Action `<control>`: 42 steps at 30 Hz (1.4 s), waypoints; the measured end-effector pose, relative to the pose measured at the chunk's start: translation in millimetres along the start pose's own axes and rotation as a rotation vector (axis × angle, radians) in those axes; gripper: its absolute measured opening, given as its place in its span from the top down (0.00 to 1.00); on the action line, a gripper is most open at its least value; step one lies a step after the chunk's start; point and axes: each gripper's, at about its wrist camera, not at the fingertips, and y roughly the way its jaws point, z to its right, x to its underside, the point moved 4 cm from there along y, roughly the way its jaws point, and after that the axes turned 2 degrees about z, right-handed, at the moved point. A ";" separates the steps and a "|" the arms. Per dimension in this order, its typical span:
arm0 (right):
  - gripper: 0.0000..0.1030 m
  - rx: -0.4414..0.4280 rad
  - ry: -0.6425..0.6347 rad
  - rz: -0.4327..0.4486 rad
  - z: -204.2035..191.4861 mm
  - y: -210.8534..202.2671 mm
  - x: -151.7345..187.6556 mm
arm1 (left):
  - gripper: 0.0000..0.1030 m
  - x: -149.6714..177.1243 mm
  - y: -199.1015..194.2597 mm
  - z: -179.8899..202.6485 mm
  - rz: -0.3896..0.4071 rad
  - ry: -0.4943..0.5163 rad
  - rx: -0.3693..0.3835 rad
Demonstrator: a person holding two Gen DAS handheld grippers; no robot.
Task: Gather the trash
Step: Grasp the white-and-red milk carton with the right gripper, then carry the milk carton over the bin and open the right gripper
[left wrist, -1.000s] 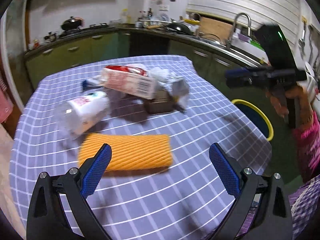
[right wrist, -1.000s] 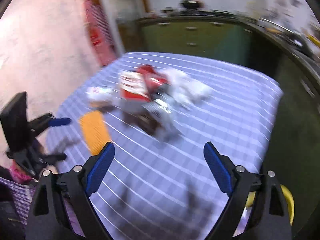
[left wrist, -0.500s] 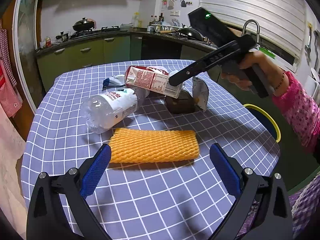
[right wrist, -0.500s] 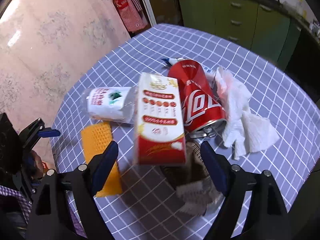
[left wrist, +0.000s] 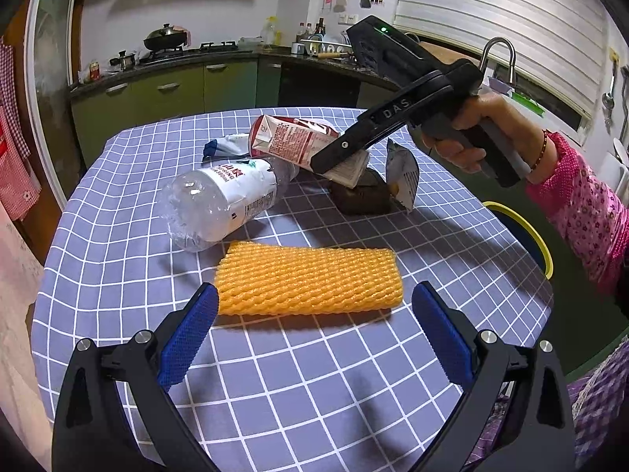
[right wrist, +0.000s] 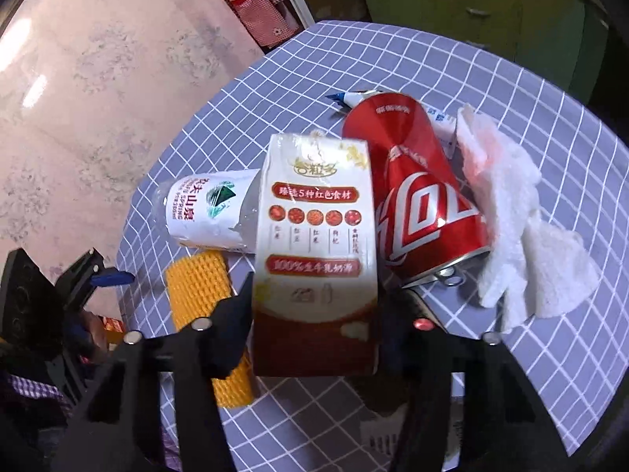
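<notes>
A kitchen bench (left wrist: 118, 275) under a checked cloth, strewn with rubbish: the right gripper (right wrist: 314, 326) has its jaws closing on either side of a milk carton (right wrist: 314, 244), whose long axis runs straight out toward 12 o'clock from between them, the near end of the carton already flanked by both black fingers (whether the pads yet press on it cannot be told). The carton lies atop the heap, a red can (right wrist: 416, 204) just beside it at 1 o'clock, a crumpled tissue (right wrist: 519, 236) beyond that at 2, and a clear bottle (right wrist: 208, 212) touching it at 10 o'clock; any lift risks nudging can and bottle. A brown wrapper (left wrist: 361, 196) lies under the carton's near end. The left gripper (left wrist: 314, 338) hangs released, jaws wide, with an orange foam net (left wrist: 310, 281) lying crosswise just ahead at 12 o'clock, its long axis running 9 to 3. A yellow-rimmed bin (left wrist: 526, 232) waits off the bench edge at 3 o'clock, on the right hand's (left wrist: 471, 133) side.
</notes>
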 end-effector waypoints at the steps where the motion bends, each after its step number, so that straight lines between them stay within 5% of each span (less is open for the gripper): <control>1: 0.52 0.010 -0.003 0.003 -1.7 0.6 0.4 | 0.06 -0.1 0.0 -0.2 0.000 0.000 0.000; 10: 0.52 0.019 -0.033 0.079 -33.1 -27.4 13.1 | 0.06 0.3 -2.6 3.1 0.003 0.007 -0.002; 17: 0.52 0.075 -0.014 0.173 -45.3 -76.7 53.5 | 0.06 -4.3 -6.9 17.1 0.014 0.037 0.010; 23: 0.52 0.204 0.127 0.297 -23.1 -138.7 132.8 | 0.06 -7.5 -7.6 34.2 0.023 0.067 0.035; 29: 0.52 0.393 0.399 0.418 27.0 -198.3 251.9 | 0.06 -7.5 0.5 51.0 0.002 0.089 0.070; 36: 0.52 0.532 0.684 0.414 96.2 -205.1 352.8 | 0.06 -10.9 4.7 72.1 -0.004 0.124 0.094; 37: 0.54 0.538 0.698 0.413 100.0 -202.3 358.8 | 0.06 -10.8 4.4 74.7 -0.005 0.130 0.096; 39: 0.76 0.552 0.736 0.415 113.3 -198.9 367.9 | 0.06 -10.5 3.5 80.2 -0.006 0.145 0.097; 42: 0.80 0.582 0.790 0.425 133.1 -198.3 378.0 | 0.06 -9.4 1.4 84.5 -0.006 0.166 0.089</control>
